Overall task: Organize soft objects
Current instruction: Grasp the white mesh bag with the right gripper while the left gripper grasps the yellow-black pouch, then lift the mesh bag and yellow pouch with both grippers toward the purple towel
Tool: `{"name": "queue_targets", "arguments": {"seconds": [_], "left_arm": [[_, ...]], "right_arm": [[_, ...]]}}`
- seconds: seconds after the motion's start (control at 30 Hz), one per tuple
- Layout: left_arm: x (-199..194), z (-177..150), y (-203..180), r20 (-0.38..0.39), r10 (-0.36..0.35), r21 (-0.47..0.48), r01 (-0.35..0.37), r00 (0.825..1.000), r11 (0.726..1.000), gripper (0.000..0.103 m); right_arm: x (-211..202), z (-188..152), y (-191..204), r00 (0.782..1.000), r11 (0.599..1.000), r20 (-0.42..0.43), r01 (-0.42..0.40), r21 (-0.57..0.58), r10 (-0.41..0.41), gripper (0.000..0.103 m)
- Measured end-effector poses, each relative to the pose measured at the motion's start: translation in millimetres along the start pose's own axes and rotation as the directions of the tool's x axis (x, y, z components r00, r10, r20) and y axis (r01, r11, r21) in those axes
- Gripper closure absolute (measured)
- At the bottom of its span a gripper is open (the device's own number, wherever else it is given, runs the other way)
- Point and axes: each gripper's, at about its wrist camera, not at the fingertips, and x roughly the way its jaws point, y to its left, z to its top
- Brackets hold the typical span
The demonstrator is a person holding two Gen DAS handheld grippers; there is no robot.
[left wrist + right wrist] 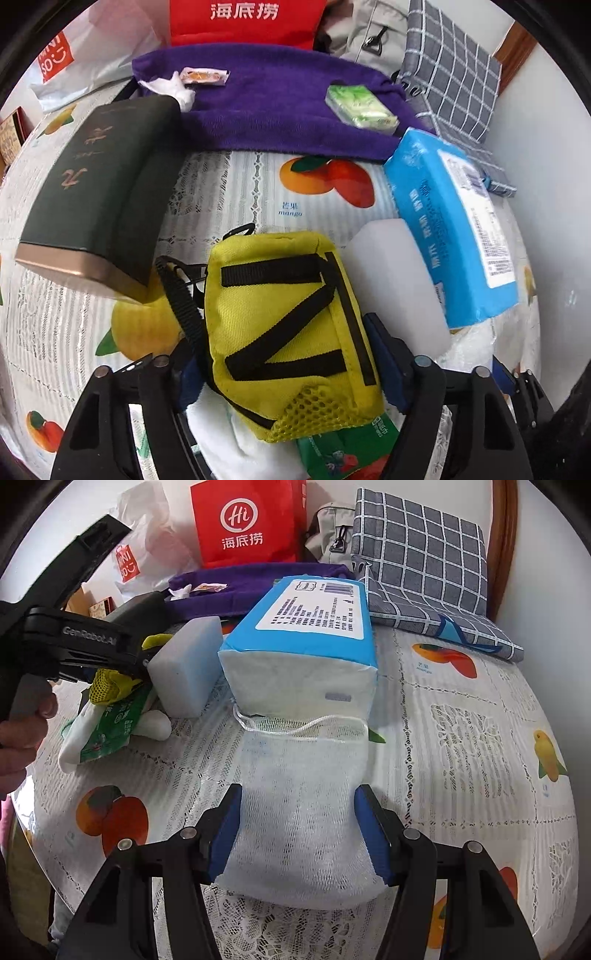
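Observation:
My left gripper [288, 354] is shut on a yellow pouch [288, 332] with black straps, held over a white cloth and a green packet [343, 450]. In the right wrist view the left gripper [144, 661] shows at the left with the pouch [110, 686] in it. My right gripper [299, 830] is shut on a white mesh bag [299, 812] lying on the table. A blue tissue pack [303, 642] lies just beyond the mesh bag; it also shows in the left wrist view [454, 229]. A white sponge block [188, 668] stands between the tissue pack and the left gripper.
A dark green box [92, 195] lies at the left. A purple towel [277, 110] at the back carries a small green tissue packet [362, 107] and a snack wrapper [205, 75]. A grey checked cushion [424, 565], a red bag [247, 520] and a white shopping bag [144, 554] line the back.

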Motion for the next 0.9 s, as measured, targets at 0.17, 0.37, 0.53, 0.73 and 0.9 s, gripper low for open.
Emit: {"name": "queue_targets", "arguments": {"seconds": [0.17, 0.37, 0.53, 0.73, 0.9], "left_arm": [[-22.9, -10.0, 10.1, 0.042, -0.02, 0.002, 0.02, 0.999, 1.0, 0.032], [-42.2, -24.4, 24.1, 0.072, -0.024, -0.024, 0.025, 0.997, 0.999, 0.032], [-55.1, -40.2, 44.1, 0.083, 0.001, -0.05, 0.004, 0.997, 0.999, 0.032], [-64.9, -55.8, 77.8, 0.088, 0.034, -0.108, -0.024, 0.996, 0.994, 0.032], [-75.6, -60.3, 93.7, 0.114, 0.019, -0.137, -0.004, 0.993, 0.991, 0.032]], "right_arm": [[-3.7, -1.1, -3.7, 1.0, 1.0, -0.007, 0.013, 0.027, -0.013, 0.062], [-9.5, -4.6, -12.2, 1.0, 0.998, -0.027, 0.014, 0.065, -0.012, 0.089], [-18.5, -8.0, -13.0, 0.999, 0.997, -0.038, 0.003, 0.079, 0.0, 0.091], [-32.8, -5.8, -6.5, 1.0, 0.997, -0.021, 0.004, 0.072, -0.002, 0.092], [-47.3, 3.2, -0.4, 0.999, 0.995, -0.002, -0.032, 0.09, 0.032, 0.092]]}}
